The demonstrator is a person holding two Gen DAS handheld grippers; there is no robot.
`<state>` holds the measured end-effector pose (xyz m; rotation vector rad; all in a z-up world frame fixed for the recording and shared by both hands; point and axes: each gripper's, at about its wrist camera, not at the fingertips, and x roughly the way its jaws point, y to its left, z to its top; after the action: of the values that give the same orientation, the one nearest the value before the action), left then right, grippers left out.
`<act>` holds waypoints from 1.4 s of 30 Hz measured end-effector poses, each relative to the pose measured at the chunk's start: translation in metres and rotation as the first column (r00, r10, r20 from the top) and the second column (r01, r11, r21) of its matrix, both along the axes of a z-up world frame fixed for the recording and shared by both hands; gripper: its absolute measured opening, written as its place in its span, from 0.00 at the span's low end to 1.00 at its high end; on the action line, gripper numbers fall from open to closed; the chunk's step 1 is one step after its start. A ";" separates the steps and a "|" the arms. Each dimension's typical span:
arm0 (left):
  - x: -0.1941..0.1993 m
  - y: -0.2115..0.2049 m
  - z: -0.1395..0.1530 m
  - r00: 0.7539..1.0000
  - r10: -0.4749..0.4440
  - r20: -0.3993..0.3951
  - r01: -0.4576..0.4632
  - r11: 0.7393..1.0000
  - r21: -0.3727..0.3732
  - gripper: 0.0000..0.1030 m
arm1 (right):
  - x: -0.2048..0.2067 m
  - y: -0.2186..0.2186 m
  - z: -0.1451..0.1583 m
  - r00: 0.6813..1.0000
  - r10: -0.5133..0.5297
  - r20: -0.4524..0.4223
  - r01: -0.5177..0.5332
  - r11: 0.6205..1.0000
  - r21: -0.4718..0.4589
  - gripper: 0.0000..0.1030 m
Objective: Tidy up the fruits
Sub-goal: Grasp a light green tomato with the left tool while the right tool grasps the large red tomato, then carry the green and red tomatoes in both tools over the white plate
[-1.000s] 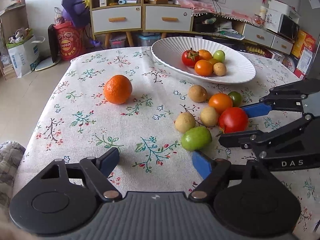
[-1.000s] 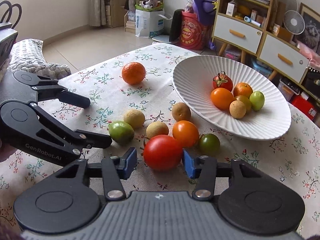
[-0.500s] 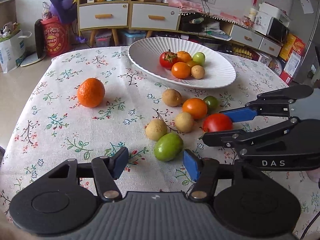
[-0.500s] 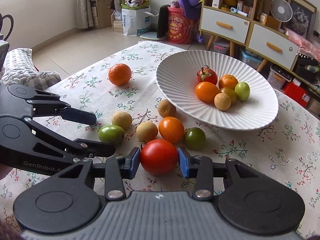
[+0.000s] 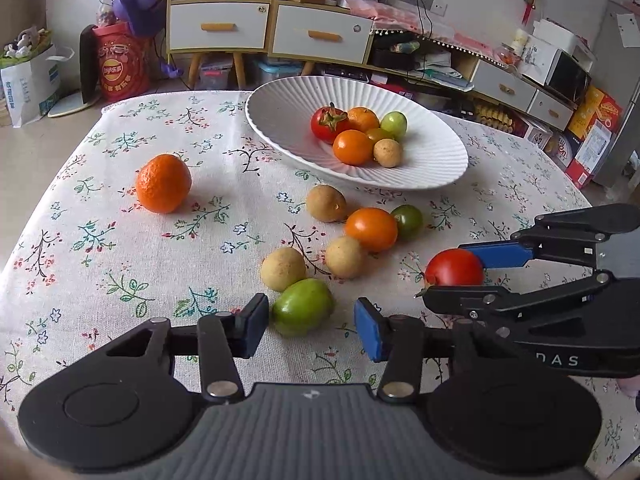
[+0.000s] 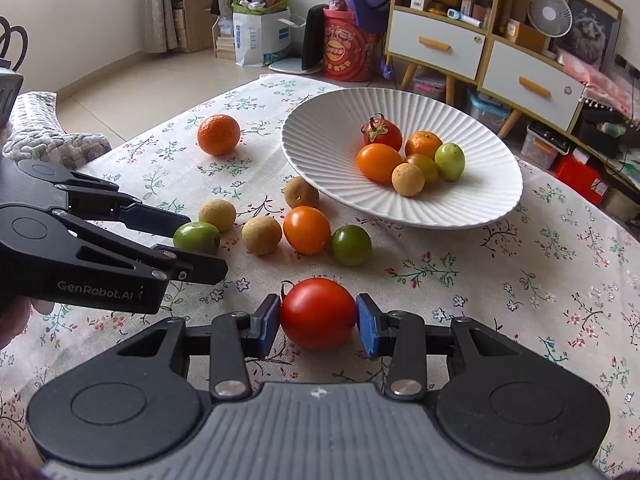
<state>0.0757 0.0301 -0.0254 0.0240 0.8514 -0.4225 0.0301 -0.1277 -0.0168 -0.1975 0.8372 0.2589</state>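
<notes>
My right gripper (image 6: 318,322) is shut on a red tomato (image 6: 318,312), which also shows in the left wrist view (image 5: 454,267), held just above the tablecloth. My left gripper (image 5: 306,328) is open around a light green fruit (image 5: 302,306), its pads a little apart from it; the same fruit shows in the right wrist view (image 6: 197,237). A white ribbed plate (image 6: 472,200) holds several fruits. Loose on the cloth lie an orange tomato (image 6: 307,229), a dark green tomato (image 6: 351,245), three tan fruits and a mandarin (image 6: 219,135).
The floral tablecloth (image 5: 120,260) covers the whole table. A grey cushion (image 6: 44,140) lies by the left edge. Cabinets (image 6: 436,46), a red bin (image 6: 346,52) and boxes stand on the floor beyond the table.
My right gripper closed on the red tomato and drew it back from the cluster. My left gripper moved forward until its open fingers flank the light green fruit.
</notes>
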 end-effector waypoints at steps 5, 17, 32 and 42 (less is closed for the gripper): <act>-0.001 -0.009 0.001 1.000 -0.013 0.009 0.013 0.999 0.032 0.27 | -0.001 -0.003 0.000 1.000 -0.010 -0.001 0.010 1.000 -0.004 0.36; -0.003 -0.020 0.008 0.999 -0.039 0.020 0.038 0.999 0.028 0.26 | -0.004 -0.010 0.009 1.000 -0.019 0.004 0.018 1.000 0.019 0.36; 0.006 -0.042 0.033 0.996 -0.051 0.070 0.053 0.998 -0.029 0.27 | 0.005 -0.029 0.038 0.989 -0.119 0.085 0.112 0.990 0.084 0.36; 0.021 -0.062 0.037 0.995 -0.041 0.091 0.045 0.998 -0.036 0.27 | 0.021 -0.050 0.047 0.967 -0.230 0.109 0.213 0.966 0.148 0.36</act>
<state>0.0969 -0.0319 0.0117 0.0264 0.7544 -0.4746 0.0515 -0.1779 0.0300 0.0086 0.7069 0.0908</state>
